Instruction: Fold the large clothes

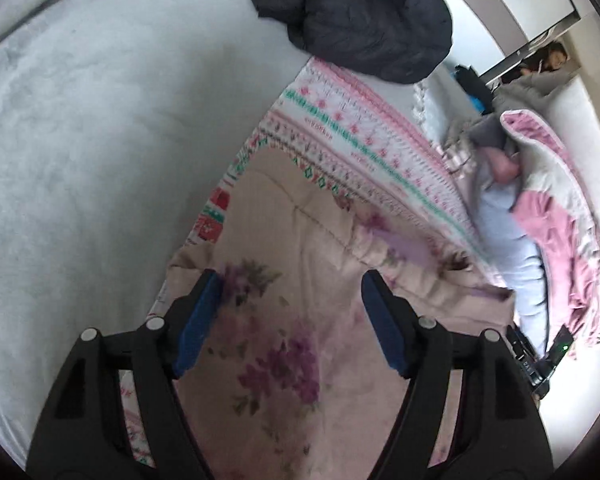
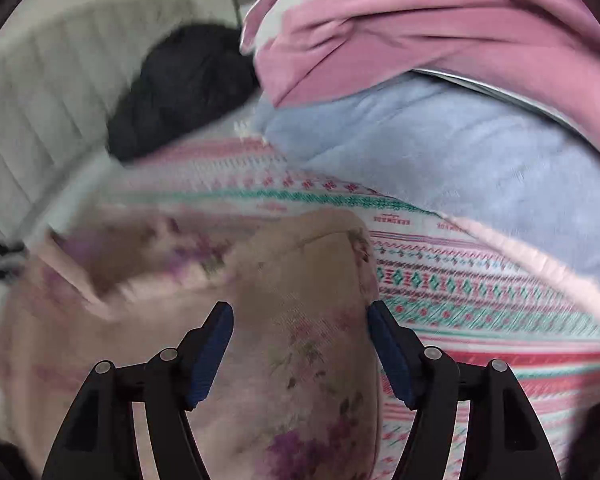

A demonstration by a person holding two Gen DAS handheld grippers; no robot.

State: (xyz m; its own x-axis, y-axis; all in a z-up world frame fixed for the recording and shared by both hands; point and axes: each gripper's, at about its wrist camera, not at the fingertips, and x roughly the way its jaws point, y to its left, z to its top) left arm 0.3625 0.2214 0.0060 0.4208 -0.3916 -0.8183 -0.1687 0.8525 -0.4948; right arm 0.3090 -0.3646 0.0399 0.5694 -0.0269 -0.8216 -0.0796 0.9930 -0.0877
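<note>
Pink floral garment [image 1: 300, 340] — long axis along left hand-held gripper [image 1: 292, 320] fingers

Small red lettering on patterned blanket [image 2: 440, 280] in right wrist view — two short printed words in white band below green stripe, upside down, too small and blurred to spell out. Similar red marks on same blanket [image 1: 340, 128] in left wrist view — illegible. No other text, numbers, brands readable.

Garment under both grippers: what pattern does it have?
The garment is pale pink with purple floral print, clearest in the left wrist view.
</note>
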